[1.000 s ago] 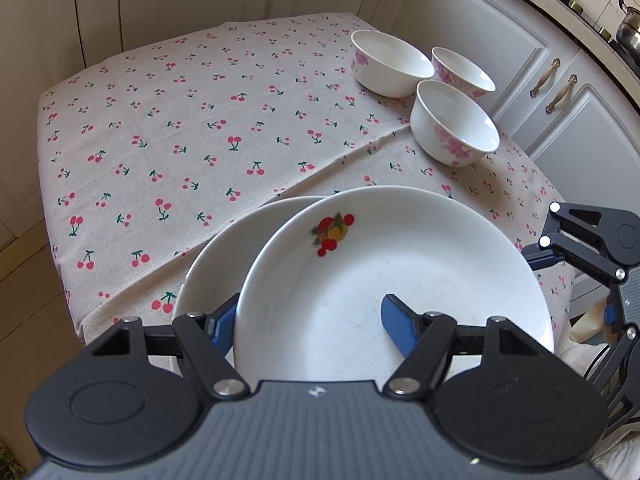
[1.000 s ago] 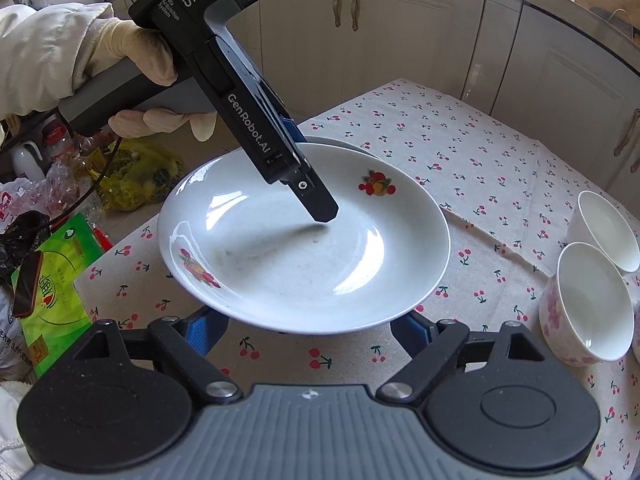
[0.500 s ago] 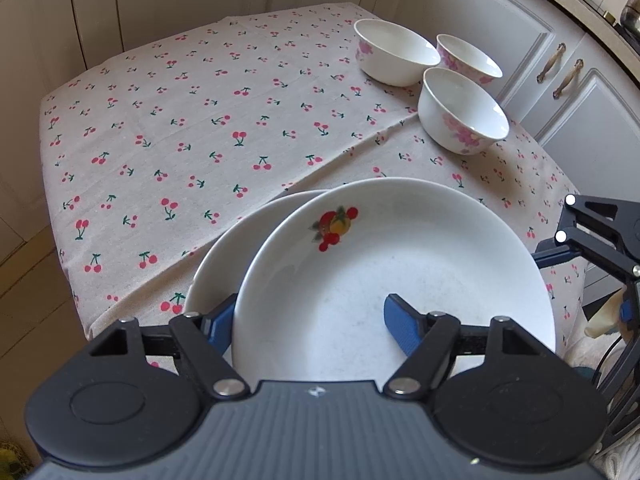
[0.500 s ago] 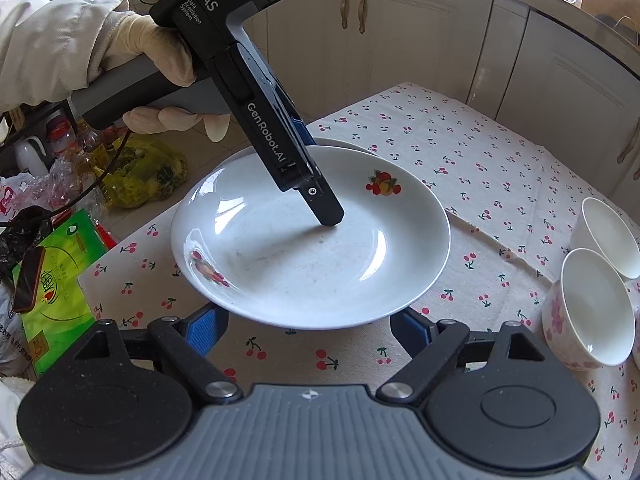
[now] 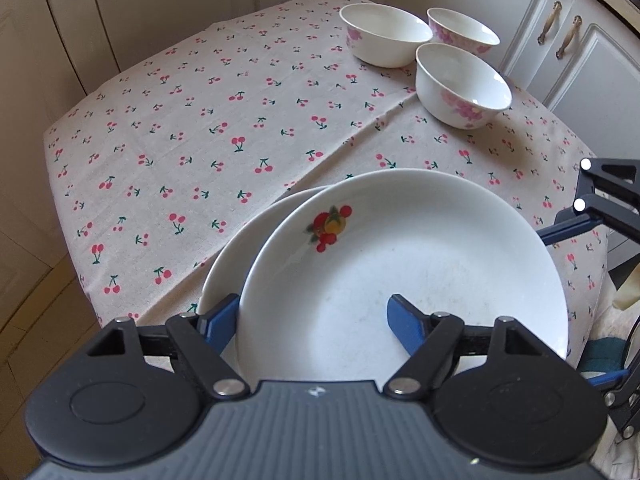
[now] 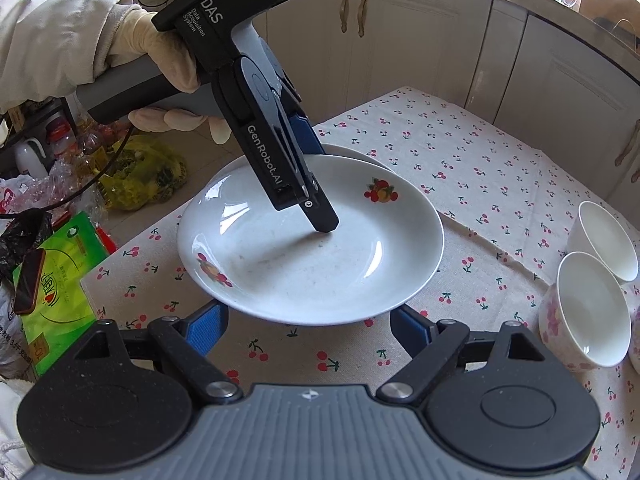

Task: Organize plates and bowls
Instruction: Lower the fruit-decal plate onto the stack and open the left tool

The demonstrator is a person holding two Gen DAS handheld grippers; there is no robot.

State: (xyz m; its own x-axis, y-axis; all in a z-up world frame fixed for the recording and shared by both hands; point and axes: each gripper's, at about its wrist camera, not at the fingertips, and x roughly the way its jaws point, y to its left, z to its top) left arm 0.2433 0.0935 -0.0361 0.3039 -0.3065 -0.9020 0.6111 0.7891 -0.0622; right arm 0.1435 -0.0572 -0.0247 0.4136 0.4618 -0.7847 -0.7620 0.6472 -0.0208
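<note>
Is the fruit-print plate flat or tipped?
Tipped: the fruit-print plate overlaps the second plate's rim, its near edge lifted off the tablecloth.

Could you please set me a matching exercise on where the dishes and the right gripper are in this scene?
Things:
1. top plate
2. lower plate
3. bowls
4. right gripper

States:
A. mostly hidden beneath another dish
B. clustered near the far corner of the tablecloth
C. fruit print showing, overlapping another dish
D. open, nothing between its jaws

Pairs: 1-C, 2-A, 3-B, 4-D
</note>
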